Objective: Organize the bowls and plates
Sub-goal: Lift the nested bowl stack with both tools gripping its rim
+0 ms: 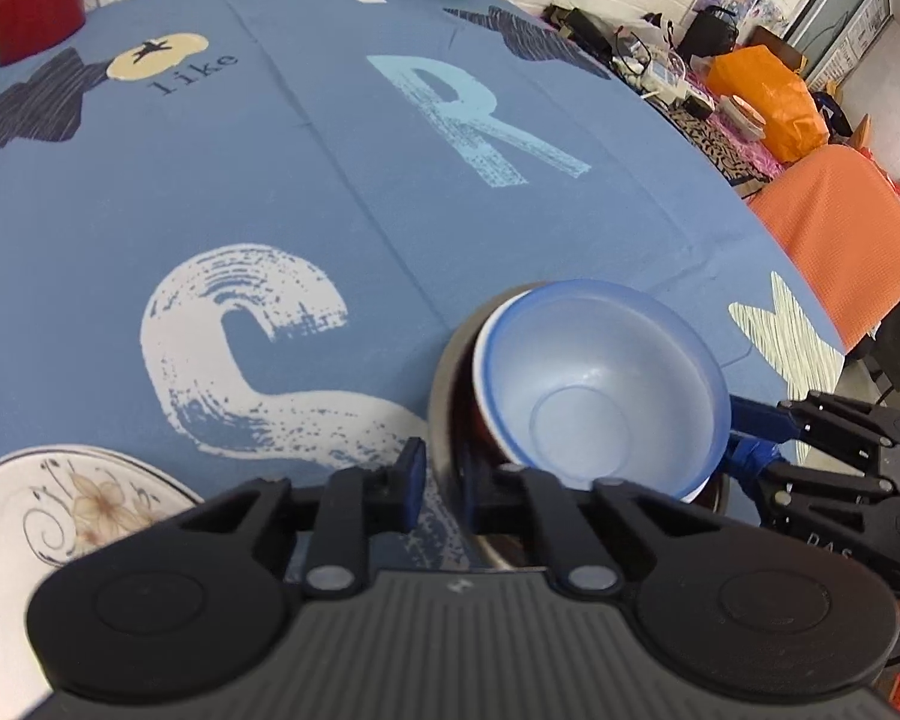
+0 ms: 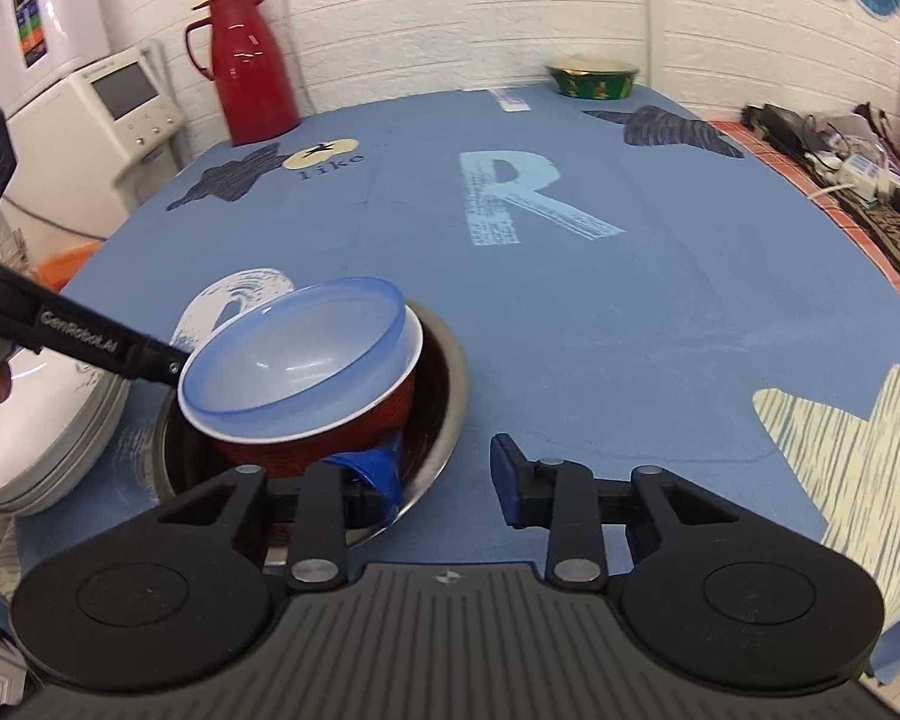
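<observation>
The translucent blue plastic bowl (image 1: 600, 396) sits tilted inside a red bowl with a white rim (image 2: 318, 432), and both are nested in a shallow stainless-steel dish (image 2: 444, 372) on the blue printed tablecloth (image 2: 570, 312). The left gripper (image 1: 441, 486) has its blue-padded fingers spread around the near rim of the steel dish, one outside the dish and one inside beside the red bowl; whether they pinch the rim I cannot tell. The right gripper (image 2: 450, 480) is spread wide, its left finger (image 2: 378, 474) touching the base of the red bowl inside the dish and its right finger (image 2: 507, 474) well clear over bare cloth. Just left of the dish lies a stack of white plates with a floral pattern (image 1: 60, 516). Further out the cloth shows a large white "C", a pale "R" and dark star shapes. At the far edge stand a red thermos jug (image 2: 246, 66) and a green bowl with gold decoration (image 2: 594, 81), against a white brick wall (image 2: 420, 12). White appliances (image 2: 102, 120) stand to the left, and a cluttered side table (image 2: 840, 168) and orange chair back (image 1: 840, 228) to the right.
</observation>
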`<state>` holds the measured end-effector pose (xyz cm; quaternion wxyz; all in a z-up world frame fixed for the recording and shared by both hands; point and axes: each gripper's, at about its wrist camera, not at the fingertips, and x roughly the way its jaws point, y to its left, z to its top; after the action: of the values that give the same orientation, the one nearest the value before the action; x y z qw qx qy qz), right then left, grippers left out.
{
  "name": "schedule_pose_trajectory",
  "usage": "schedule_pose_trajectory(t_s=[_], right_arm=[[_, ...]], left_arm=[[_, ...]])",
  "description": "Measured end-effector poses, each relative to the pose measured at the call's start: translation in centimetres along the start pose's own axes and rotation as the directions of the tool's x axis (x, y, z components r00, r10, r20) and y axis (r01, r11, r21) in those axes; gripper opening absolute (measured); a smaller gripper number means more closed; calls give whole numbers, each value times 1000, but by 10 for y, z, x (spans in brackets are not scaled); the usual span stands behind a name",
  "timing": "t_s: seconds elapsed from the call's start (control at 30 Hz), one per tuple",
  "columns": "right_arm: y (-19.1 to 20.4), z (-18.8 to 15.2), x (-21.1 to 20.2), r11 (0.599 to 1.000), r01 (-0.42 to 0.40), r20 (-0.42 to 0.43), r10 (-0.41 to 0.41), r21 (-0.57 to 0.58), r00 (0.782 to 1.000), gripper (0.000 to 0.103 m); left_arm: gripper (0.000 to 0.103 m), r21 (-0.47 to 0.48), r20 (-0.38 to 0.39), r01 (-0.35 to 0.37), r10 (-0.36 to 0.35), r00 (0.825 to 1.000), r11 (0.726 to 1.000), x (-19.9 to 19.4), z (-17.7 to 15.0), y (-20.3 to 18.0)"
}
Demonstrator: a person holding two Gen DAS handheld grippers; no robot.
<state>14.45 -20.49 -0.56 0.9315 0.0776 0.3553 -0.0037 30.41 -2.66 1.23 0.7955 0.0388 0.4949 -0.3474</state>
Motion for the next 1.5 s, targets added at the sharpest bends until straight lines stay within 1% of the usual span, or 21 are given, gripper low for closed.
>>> schedule_pose_trajectory(t_s=[0.07,0.17,0.23,0.3,0.37,0.43,0.5,0.53,0.57,0.63,0.73,0.77,0.83,0.93,1.0,1.03,1.1,1.2,1.23,1.37,1.5], right_arm=[[-3,-1,-1,1000,-25,-9,25,13,1000,16],[-3,0,0,999,-35,-17,36,21,999,16],[1,0,0,1000,-29,-14,29,-5,999,16],[4,-2,-1,999,-29,-3,29,-43,1000,13],[1,0,-1,998,-51,-10,50,-44,999,11],[-7,5,2,996,-90,-45,89,-18,995,11],[-18,14,7,989,-138,-117,143,46,983,12],[-25,19,12,982,-158,-165,174,104,971,13],[-32,24,18,971,-173,-216,207,167,954,14],[-38,33,27,958,-172,-294,236,228,926,17],[-34,43,35,959,-120,-382,215,257,899,17],[-31,44,36,961,-91,-403,194,260,894,18],[-23,46,38,967,-42,-423,148,250,894,19],[-16,47,40,983,-28,-429,104,179,897,20],[-14,46,38,985,-25,-420,96,171,902,20],[-17,45,35,984,-32,-409,101,173,907,18],[-18,43,33,982,-68,-396,134,176,909,13],[-19,37,31,972,-119,-379,189,200,906,12],[-20,37,33,967,-136,-378,211,215,901,12],[-25,34,32,954,-156,-361,244,256,900,11],[-27,30,28,947,-196,-324,275,255,905,9]], left_arm=[[0,6,21,-22,22,1000,1000,0,-2,-3],[0,-3,31,-39,39,999,999,0,-3,-5],[0,-8,38,-45,46,998,999,0,-5,-5],[0,-15,47,-48,49,998,999,-1,-6,-5],[0,-16,48,-49,50,998,999,-1,-7,-6],[0,-11,40,-48,48,998,999,-1,-7,-5],[0,-10,20,-41,41,999,999,-1,-5,-4],[0,-14,6,-32,32,999,999,0,-3,-2],[0,-18,-5,-25,25,1000,1000,0,-1,-1],[0,-29,-26,-16,15,1000,999,1,2,2],[0,-7,-36,-11,11,999,1000,2,2,0],[0,-6,-36,-10,10,999,1000,3,2,-1],[0,-6,-29,-8,8,1000,1000,3,0,-1],[0,-8,-15,-2,2,1000,1000,2,-2,0],[0,-4,-9,-3,3,1000,1000,1,-4,0],[0,-1,-3,-5,5,1000,1000,1,-4,0],[0,-11,10,-7,7,1000,1000,0,-4,2],[0,-38,16,2,-1,1000,999,-1,-4,7],[0,-40,15,4,-3,1000,999,-1,-3,8],[0,-52,21,-1,2,1000,999,-1,-4,7],[0,-72,49,2,2,999,997,-2,-8,8]])
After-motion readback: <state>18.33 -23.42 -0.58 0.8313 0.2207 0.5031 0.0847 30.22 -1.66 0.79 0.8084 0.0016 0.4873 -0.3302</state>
